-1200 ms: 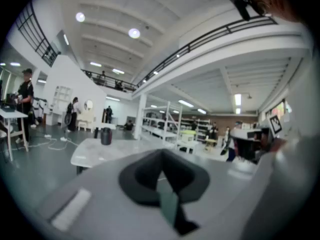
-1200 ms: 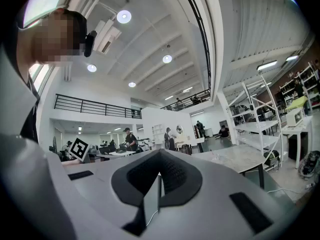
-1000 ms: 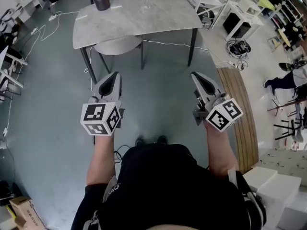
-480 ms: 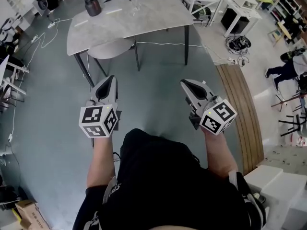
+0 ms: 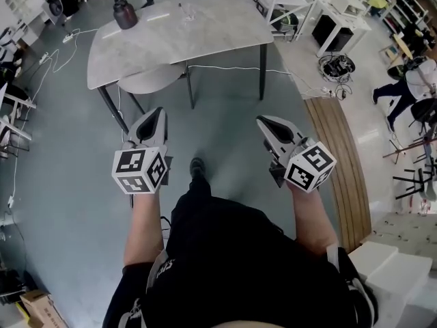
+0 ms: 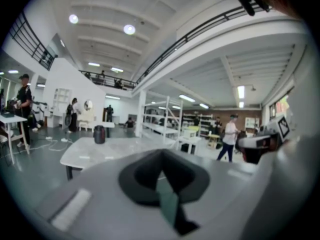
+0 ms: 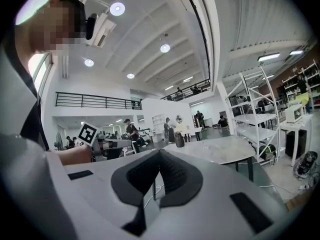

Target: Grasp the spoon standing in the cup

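A stride on, the pale grey stone-topped counter (image 5: 198, 39) nears — still beyond reach, dark cylindrical container (image 5: 125, 14) at its far left corner; left gripper (image 5: 158, 113) and right gripper (image 5: 263, 121) jaws together, empty.

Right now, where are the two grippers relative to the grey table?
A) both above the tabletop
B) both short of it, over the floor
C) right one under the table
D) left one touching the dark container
B: in the head view the left gripper and the right gripper, both shut and empty, are held over the floor on the near side of the table.
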Demonstrator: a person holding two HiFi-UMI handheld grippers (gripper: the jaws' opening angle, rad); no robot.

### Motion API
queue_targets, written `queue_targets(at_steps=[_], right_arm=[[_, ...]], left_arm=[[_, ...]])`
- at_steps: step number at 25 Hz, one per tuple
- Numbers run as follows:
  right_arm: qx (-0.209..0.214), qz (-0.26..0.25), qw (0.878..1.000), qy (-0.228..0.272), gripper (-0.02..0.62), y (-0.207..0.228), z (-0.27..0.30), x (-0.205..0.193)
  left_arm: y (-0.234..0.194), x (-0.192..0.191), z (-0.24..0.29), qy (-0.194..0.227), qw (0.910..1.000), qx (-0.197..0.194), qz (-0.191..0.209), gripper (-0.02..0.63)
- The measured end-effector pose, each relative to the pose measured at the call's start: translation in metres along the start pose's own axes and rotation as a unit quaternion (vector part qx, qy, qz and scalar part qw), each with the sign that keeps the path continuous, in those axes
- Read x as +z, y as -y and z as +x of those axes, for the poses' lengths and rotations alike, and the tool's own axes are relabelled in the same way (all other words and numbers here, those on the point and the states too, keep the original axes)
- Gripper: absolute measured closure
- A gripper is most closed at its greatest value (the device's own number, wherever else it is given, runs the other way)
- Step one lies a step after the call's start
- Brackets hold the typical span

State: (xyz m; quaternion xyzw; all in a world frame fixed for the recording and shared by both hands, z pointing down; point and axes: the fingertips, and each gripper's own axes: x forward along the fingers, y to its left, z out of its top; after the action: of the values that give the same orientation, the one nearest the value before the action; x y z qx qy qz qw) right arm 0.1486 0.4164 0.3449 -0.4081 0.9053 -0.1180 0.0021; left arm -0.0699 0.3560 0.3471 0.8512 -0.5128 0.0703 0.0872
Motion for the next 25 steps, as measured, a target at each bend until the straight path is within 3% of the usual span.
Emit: queue_targets(at_steps=[9, 19, 25], right_arm=[[0.005, 0.01, 1.0, -0.022, 0.6, 0.055, 0.096, 0.012], [-0.025, 0.024, 0.999, -0.03, 0.599, 0.12, 0.189, 0.031], [-0.044, 0.018, 0.998, -0.036, 0.599, 0.135, 0.235, 0.044]], left_arm=[[-0.064, 0.015, 0.098, -0.021, 0.9997, -0.014, -0.007, 0.597], [-0.132, 0.038, 0.185, -0.036, 0.9986, -0.039, -0.005, 0.597], [-0.178, 0.05, 0.215, -0.032, 0.9982, -0.05, -0.01, 0.597]])
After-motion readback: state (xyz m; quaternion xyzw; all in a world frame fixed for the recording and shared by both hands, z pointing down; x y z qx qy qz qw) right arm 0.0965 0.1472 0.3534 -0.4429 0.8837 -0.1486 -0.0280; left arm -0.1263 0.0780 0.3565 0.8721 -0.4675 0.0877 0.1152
